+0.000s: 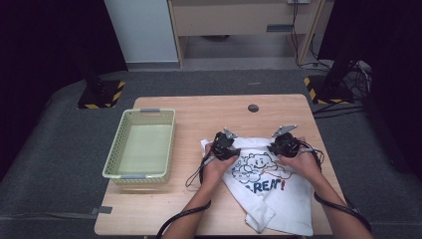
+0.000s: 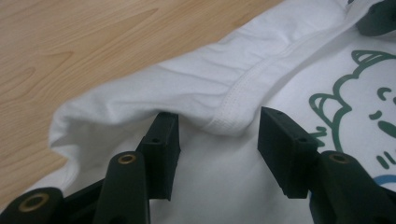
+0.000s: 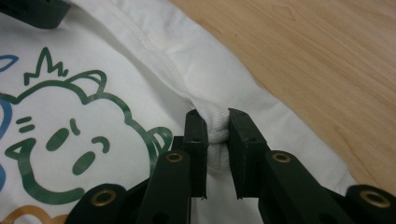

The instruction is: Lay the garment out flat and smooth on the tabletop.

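**Right gripper pinches the shirt's hem, left gripper stands apart over it**

The right gripper (image 3: pixel 217 135) is clamped on a bunched fold of the shirt's (image 1: pixel 278 194) ribbed edge; in the right gripper view the white cloth is squeezed between its two pads. The left gripper (image 2: pixel 219 135) has its jaws apart, resting on the shirt on either side of a stitched hem that rises between them, and the pads do not press on it.

In the high view the left gripper (image 1: pixel 225 144) and the right gripper (image 1: pixel 284 143) sit at the shirt's far edge, near each other, each held by a hand coming in from the near edge of the desk (image 1: pixel 199 112). The shirt lies crumpled on the right half of the desk, its cartoon print facing up, one corner reaching the near edge. A pale green basket (image 1: pixel 141 144) stands on the left half, apart from the shirt.
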Motion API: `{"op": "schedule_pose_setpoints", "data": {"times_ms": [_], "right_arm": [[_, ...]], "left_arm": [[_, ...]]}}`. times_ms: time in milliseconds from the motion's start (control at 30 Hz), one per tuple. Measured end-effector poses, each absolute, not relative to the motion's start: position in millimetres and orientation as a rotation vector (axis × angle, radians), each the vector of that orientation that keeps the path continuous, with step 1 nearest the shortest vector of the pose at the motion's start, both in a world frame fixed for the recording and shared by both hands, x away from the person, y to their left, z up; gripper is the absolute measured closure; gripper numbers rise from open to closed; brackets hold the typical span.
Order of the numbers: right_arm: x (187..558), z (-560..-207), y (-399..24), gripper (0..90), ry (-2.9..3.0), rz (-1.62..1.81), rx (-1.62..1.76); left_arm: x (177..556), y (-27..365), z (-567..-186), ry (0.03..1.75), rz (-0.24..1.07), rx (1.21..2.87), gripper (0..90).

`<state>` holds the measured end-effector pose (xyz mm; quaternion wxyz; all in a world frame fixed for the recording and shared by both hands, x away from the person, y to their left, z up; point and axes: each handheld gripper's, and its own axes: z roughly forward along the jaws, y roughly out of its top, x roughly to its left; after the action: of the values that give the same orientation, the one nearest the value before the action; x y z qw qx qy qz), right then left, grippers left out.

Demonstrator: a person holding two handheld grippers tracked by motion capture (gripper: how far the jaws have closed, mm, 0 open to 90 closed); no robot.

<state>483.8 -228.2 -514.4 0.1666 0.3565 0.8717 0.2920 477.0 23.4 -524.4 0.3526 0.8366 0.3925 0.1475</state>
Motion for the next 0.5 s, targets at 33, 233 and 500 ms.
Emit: {"op": "schedule_pose_setpoints", "data": {"times_ms": [33,233,500], "right_arm": [[483.7,-513.7,-228.5,78.9,2.476,0.839,1.013],[482.9,-511.0,-229.8,82.0,2.46,0.852,1.031],[490.5,-497.6,-227.1,84.0,2.428,0.877,1.044]], "left_arm": [[476.9,23.3,-524.0,1.015,0.378,2.149,49.8],[481.9,22.4,-520.4,1.001,0.323,2.127,75.4],[490.8,26.3,-503.5,1.028,0.31,2.069,83.3]]}}
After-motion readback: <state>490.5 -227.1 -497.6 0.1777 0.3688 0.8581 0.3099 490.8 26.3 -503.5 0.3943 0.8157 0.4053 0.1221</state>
